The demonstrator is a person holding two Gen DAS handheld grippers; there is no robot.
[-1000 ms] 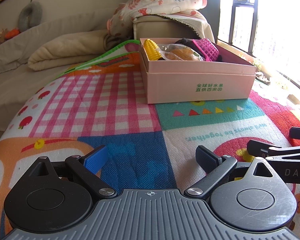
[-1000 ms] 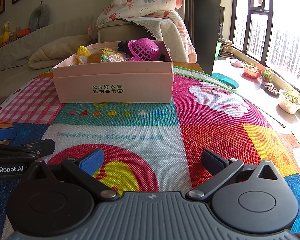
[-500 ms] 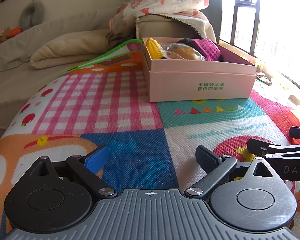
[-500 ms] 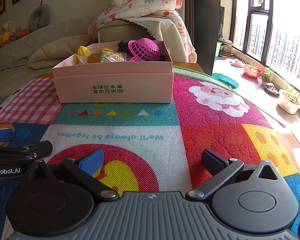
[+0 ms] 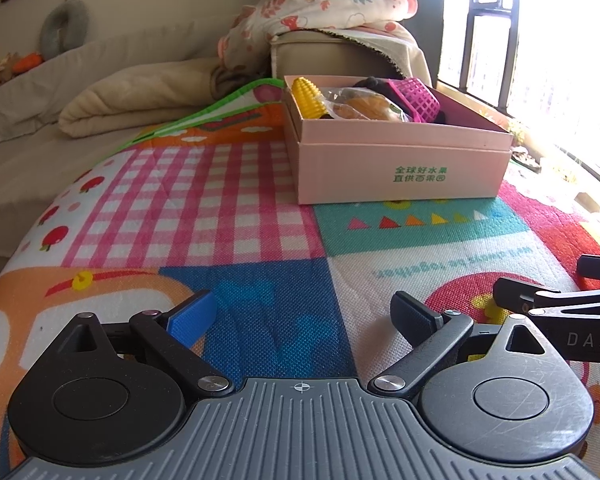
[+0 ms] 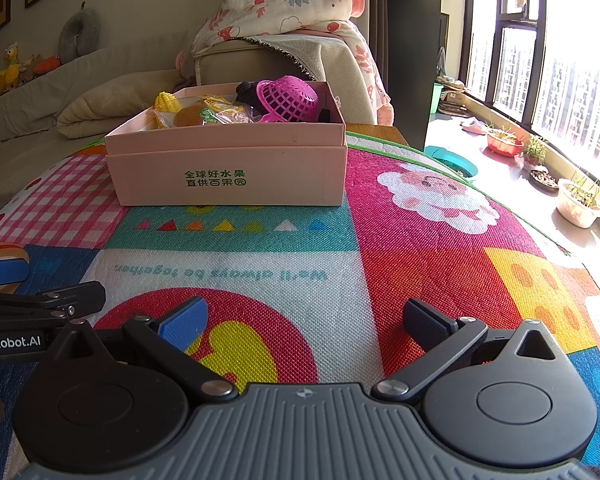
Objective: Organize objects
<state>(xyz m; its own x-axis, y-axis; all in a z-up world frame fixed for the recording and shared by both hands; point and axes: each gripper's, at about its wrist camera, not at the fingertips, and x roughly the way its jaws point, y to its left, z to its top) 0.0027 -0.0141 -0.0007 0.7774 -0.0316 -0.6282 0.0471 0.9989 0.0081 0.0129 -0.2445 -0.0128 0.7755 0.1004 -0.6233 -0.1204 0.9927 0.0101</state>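
- Both grippers are hanging low over the patterned play mat (image 6: pixel 420 248), side by side: I am seeing the left gripper (image 5: pixel 304 314) with its jaws spread wide and nothing between them, and the right gripper (image 6: pixel 306 318) just as wide and just as empty.
- Everything to be organized is sitting in the pink box (image 6: pixel 232 172), which is resting on the mat well ahead of both grippers, nearer the far edge.
- Inside I am making out a yellow toy corn (image 5: pixel 308 98) at the left end, a magenta basket (image 6: pixel 288 98) tipped on its side at the right, and a crinkly wrapped snack (image 6: pixel 216 114) between them, with something dark behind that I cannot identify from this low angle.
- Crowding is worrying me: the items are touching one another, so a wide gripper reaching in for one is likely nudging or dragging its neighbour along.
- A light cardboard box on a soft mat is probably sliding or tipping if a finger catches its near wall on the way over.
- The wrapper is looking slippery, and the corn is round, so either is at risk of squirting out of a pinch.
- With the two grippers travelling so near each other, I am risking them knocking together when both are heading for the same box.
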